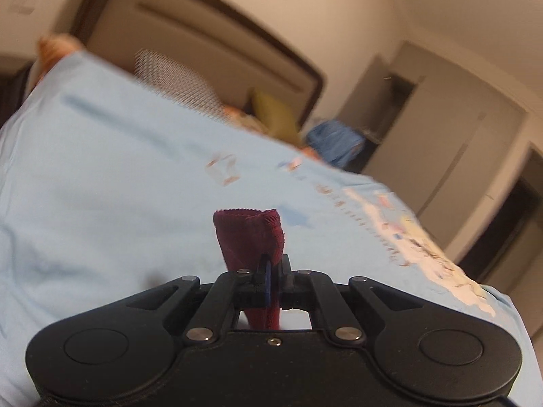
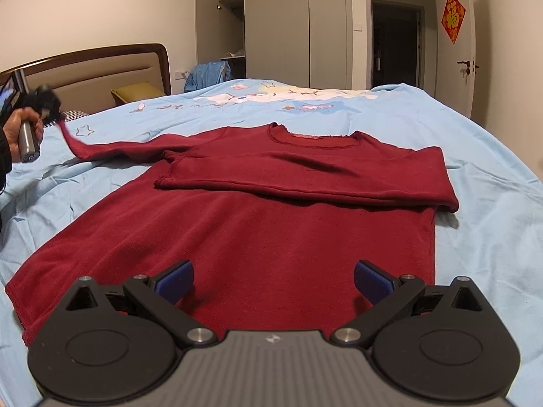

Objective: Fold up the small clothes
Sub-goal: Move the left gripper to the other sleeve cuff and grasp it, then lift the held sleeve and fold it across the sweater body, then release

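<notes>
Right wrist view, bottom of frame: your right gripper (image 2: pixel 273 281) has its jaws spread wide, nothing between them. The blue pads (image 2: pixel 176 279) hang just above the lower body of the red sweater (image 2: pixel 244 237); contact with the cloth can't be judged. The hem area sits directly under and ahead of the gap between the jaws.

Mid frame: the sweater lies flat on the light blue bedsheet (image 2: pixel 485 237), collar toward the far side. One sleeve (image 2: pixel 305 176) is folded across the chest, its cuff ending at centre left. The other sleeve (image 2: pixel 112 147) stretches out toward the left edge of the frame and lifts off the sheet there.

Left edge: your left gripper (image 2: pixel 51 110) is clamped on that sleeve's cuff, held up by your hand (image 2: pixel 20 129).

Left wrist view, lower centre: the left gripper (image 1: pixel 271 271) has its jaws closed tight on the cuff (image 1: pixel 251 237). Red cloth sticks up past the fingertips and also hangs down behind them. The sheet (image 1: pixel 101 186) fills the mid frame, blurred.

Far: headboard (image 2: pixel 101 64) upper left, wardrobe (image 2: pixel 288 23) top centre, one door open.
</notes>
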Action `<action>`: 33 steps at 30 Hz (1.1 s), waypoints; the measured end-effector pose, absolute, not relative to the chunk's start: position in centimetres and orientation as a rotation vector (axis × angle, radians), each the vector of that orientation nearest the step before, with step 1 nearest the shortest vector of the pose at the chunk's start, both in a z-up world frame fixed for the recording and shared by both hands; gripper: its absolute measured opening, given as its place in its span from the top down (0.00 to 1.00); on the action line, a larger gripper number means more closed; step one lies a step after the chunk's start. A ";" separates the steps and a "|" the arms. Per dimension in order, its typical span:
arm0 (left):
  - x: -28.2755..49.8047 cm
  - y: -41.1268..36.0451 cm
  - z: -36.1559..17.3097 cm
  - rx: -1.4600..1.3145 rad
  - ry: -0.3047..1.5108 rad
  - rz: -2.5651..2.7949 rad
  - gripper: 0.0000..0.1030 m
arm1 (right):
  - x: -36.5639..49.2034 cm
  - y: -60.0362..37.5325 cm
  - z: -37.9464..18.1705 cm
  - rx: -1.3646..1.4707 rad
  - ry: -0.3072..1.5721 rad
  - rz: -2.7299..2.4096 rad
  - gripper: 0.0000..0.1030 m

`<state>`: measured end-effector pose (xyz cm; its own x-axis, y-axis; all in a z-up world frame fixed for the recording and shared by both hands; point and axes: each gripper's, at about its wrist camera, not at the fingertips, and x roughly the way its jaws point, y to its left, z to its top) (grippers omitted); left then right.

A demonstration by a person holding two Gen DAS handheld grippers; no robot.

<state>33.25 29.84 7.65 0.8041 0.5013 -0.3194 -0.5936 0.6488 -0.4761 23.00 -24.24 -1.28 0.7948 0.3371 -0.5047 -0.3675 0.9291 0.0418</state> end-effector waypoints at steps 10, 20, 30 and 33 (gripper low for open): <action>35.4 15.7 15.3 -0.283 0.008 0.229 0.98 | 22.3 -26.0 -1.2 -0.018 0.512 0.342 0.00; 36.2 -0.8 12.8 -0.128 0.078 -0.159 0.98 | 21.5 -28.7 -1.6 0.030 0.510 0.272 0.00; 36.5 -8.2 2.3 -0.065 0.326 -0.420 0.97 | 20.1 -31.2 -2.7 0.063 0.527 0.198 0.00; 36.5 -8.7 0.5 -0.047 0.385 -0.468 0.92 | 19.8 -31.8 -2.9 0.082 0.527 0.180 0.00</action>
